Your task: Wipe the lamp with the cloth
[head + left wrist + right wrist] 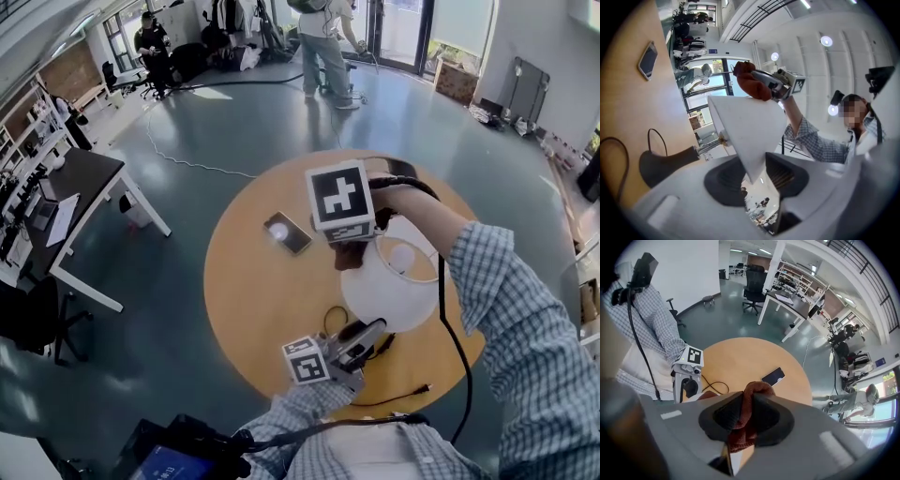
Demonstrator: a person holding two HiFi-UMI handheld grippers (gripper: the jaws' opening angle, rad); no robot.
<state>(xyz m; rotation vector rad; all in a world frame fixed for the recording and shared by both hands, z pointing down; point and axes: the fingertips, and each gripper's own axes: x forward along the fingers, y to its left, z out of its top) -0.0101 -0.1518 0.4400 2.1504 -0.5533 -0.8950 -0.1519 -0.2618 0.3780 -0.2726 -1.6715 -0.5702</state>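
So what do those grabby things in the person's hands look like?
The left gripper and right gripper are pale grey with black pads. Each carries a white cube printed with black square markers. A black cable trails from the right one. The sleeves are blue-and-white checked.

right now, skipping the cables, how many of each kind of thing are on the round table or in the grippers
lamp: 1, its white shade clamped in the left gripper
cloth: 1, reddish brown, pinched in the right gripper
phone: 1, flat on the table
grippers: 2, left gripper and right gripper
total: 5
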